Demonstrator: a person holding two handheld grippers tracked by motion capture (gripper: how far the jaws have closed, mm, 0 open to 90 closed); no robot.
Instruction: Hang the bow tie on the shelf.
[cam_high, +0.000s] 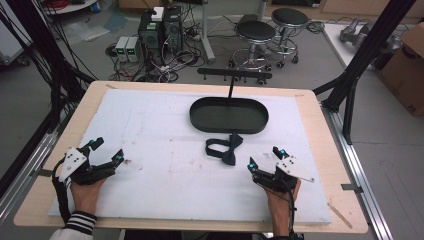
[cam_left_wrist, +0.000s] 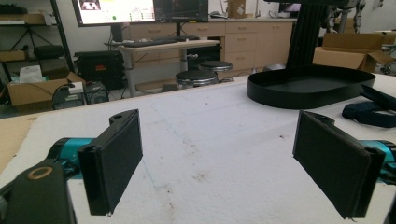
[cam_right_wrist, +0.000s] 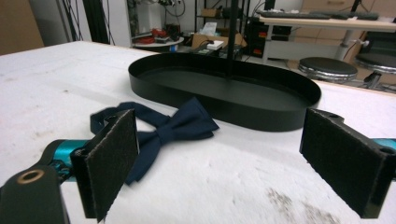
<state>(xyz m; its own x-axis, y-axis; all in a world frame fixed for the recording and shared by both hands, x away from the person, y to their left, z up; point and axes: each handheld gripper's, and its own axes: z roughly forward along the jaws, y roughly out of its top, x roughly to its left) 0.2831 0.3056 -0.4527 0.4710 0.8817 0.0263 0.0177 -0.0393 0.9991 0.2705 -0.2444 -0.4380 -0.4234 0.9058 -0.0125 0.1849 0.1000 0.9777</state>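
- Bow tie, navy blue fabric with a looped neck strap (cam_high: 223, 148), lay flat on the white foam-covered table top (cam_high: 150, 150), just in front of the black oval metal tray (cam_high: 229, 115) and not touching it.
- Tray carried a thin upright post topped by a black crossbar (cam_high: 235, 74); its basin held nothing.
- Left gripper (cam_high: 108, 150) rested near the table's left edge, jaws wide apart and gripping nothing, well apart from the bow tie.
- Right gripper (cam_high: 264, 157) rested near the bow tie, on its right, jaws likewise wide apart and gripping nothing.
- Risk 1: soft fabric would probably bunch or slip if pinched by 1 wing alone; the centre knot looked the firmer hold.
- Risk 2: the trailing strap could catch on the tray rim or post during a lift.
- Markings: no brand, label or legible writing was visible on the bow tie, tray or grippers; screen text in the background was too small to read.
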